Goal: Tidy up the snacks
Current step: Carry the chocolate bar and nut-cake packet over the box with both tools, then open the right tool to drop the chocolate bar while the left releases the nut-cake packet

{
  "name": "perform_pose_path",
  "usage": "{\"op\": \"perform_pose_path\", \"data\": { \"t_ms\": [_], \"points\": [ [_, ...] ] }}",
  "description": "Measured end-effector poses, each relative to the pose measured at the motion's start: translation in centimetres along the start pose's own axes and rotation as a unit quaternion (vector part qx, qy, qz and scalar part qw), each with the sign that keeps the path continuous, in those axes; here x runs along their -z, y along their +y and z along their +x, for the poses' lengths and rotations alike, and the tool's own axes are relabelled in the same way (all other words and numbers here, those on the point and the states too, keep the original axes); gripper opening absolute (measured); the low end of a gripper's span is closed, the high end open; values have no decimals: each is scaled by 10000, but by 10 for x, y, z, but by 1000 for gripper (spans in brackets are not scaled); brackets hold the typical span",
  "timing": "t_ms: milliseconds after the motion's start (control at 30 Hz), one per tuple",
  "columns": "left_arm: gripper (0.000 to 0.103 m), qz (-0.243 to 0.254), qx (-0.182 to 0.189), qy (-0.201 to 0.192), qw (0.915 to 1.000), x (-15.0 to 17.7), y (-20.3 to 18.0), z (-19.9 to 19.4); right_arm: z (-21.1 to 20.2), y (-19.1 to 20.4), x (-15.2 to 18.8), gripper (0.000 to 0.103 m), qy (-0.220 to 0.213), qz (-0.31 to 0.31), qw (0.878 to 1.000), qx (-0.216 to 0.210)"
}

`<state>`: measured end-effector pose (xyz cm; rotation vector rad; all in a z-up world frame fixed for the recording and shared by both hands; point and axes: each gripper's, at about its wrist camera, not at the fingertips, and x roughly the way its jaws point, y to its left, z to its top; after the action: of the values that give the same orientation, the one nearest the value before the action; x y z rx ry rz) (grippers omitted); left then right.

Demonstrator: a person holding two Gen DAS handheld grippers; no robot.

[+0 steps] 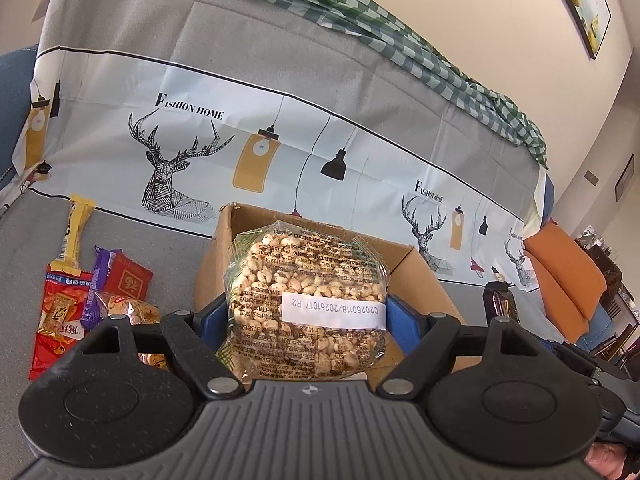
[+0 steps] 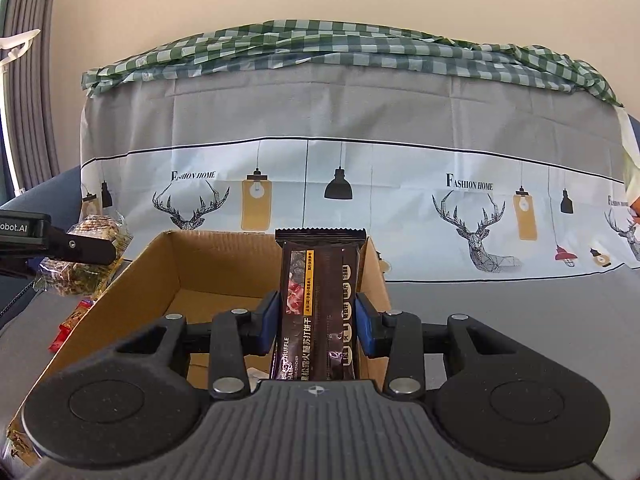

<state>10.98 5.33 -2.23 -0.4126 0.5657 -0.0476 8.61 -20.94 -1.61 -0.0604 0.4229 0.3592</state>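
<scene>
Grey sofa seat (image 1: 132, 240) backed by a deer-print cover (image 1: 248, 140); green checked cloth (image 1: 400, 28) along the top. Left wrist view: left gripper (image 1: 306, 320) clamped on a clear puffed-grain packet (image 1: 306, 304), blue pads (image 1: 402, 320) pressing both sides, packet upright in front of the open cardboard box (image 1: 408, 272). Loose snack packets (image 1: 80, 300) lie on the seat left of the box. A dark packet shows at right, just beyond the box.

Right wrist view: same cover (image 2: 360, 184) behind. Right gripper (image 2: 318, 324) closed narrowly on a dark truffle cracker packet (image 2: 318, 304), held upright above the right side of the box (image 2: 132, 292). Left gripper with its grain packet (image 2: 86, 248) visible at far left, beside the box's left wall.
</scene>
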Motion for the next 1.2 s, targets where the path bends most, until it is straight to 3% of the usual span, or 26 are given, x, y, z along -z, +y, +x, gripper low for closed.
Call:
{"op": "perform_pose_path", "data": {
  "t_ms": [1200],
  "points": [
    [84,174,180,59,9997,4,-13,5,7,-1,1,41,48,-104,9999,27]
  ]
}}
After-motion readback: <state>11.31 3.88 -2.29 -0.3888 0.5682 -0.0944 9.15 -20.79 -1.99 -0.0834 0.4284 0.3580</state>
